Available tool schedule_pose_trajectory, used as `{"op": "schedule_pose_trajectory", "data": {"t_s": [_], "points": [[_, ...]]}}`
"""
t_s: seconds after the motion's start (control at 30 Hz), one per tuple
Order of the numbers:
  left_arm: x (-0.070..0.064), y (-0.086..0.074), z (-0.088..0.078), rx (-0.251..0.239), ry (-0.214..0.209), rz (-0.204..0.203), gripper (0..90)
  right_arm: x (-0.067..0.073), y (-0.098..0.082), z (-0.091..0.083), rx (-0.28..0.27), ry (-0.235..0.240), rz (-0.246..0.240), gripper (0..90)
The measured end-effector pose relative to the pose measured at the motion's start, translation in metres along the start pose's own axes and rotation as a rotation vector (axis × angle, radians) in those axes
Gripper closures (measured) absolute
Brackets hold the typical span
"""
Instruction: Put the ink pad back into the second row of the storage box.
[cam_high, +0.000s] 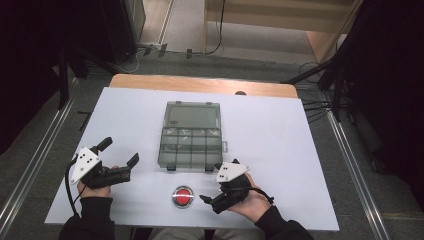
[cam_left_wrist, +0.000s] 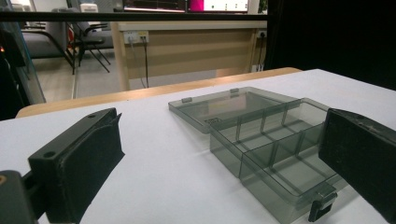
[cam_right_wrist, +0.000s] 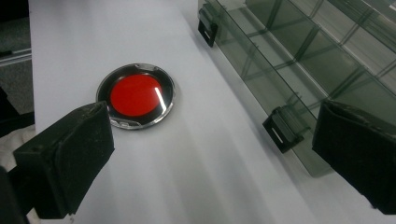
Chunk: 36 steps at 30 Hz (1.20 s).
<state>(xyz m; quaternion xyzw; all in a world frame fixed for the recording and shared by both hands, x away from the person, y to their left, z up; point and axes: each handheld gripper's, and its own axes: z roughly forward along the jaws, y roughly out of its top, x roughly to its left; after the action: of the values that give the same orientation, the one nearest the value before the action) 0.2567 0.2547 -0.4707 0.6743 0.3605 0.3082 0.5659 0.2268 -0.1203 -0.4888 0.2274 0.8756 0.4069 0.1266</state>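
A smoky clear compartment box (cam_high: 190, 145) lies open mid-table, its lid (cam_high: 192, 115) folded flat behind it and its compartments looking empty. A round red disc with a chrome rim (cam_high: 183, 196) sits just in front of it. My left gripper (cam_high: 120, 151) rests on the table left of the box, open and holding nothing. In the left gripper view the box (cam_left_wrist: 275, 144) lies between and beyond the wide-apart jaws of the left gripper (cam_left_wrist: 222, 126). My right gripper (cam_high: 211, 182) is open near the box's front right corner. Its view shows the disc (cam_right_wrist: 137, 94) by one jaw and a box latch (cam_right_wrist: 283, 129) by the other.
The white table top (cam_high: 280, 150) ends in a wooden strip (cam_high: 200, 84) at the far edge. Dark stands and cables crowd the floor on both sides. A wooden desk (cam_left_wrist: 187, 49) and chairs stand in the room beyond.
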Motion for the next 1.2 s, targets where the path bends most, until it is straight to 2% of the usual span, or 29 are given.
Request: {"op": "schedule_pose_trajectory", "data": {"t_s": [0.37, 0.47, 0.8, 1.0, 1.2], "points": [[0.000, 0.000, 0.001, 0.002, -0.002, 0.000, 0.0, 0.004, 0.009, 0.008, 0.010, 0.039, -0.008, 1.0], [0.000, 0.000, 0.001, 0.006, -0.001, 0.001, 0.0, 0.004, 0.012, 0.011, 0.026, 0.042, -0.022, 1.0], [0.000, -0.001, 0.001, 0.011, -0.001, 0.002, 0.0, 0.011, 0.021, 0.030, 0.092, 0.098, -0.063, 1.0], [0.000, -0.001, 0.001, 0.011, -0.001, 0.001, 0.0, 0.016, 0.023, 0.038, 0.124, 0.111, -0.077, 1.3], [-0.001, -0.001, 0.001, 0.012, -0.003, 0.000, 0.0, 0.023, 0.024, 0.047, 0.148, 0.143, -0.099, 6.5]]}}
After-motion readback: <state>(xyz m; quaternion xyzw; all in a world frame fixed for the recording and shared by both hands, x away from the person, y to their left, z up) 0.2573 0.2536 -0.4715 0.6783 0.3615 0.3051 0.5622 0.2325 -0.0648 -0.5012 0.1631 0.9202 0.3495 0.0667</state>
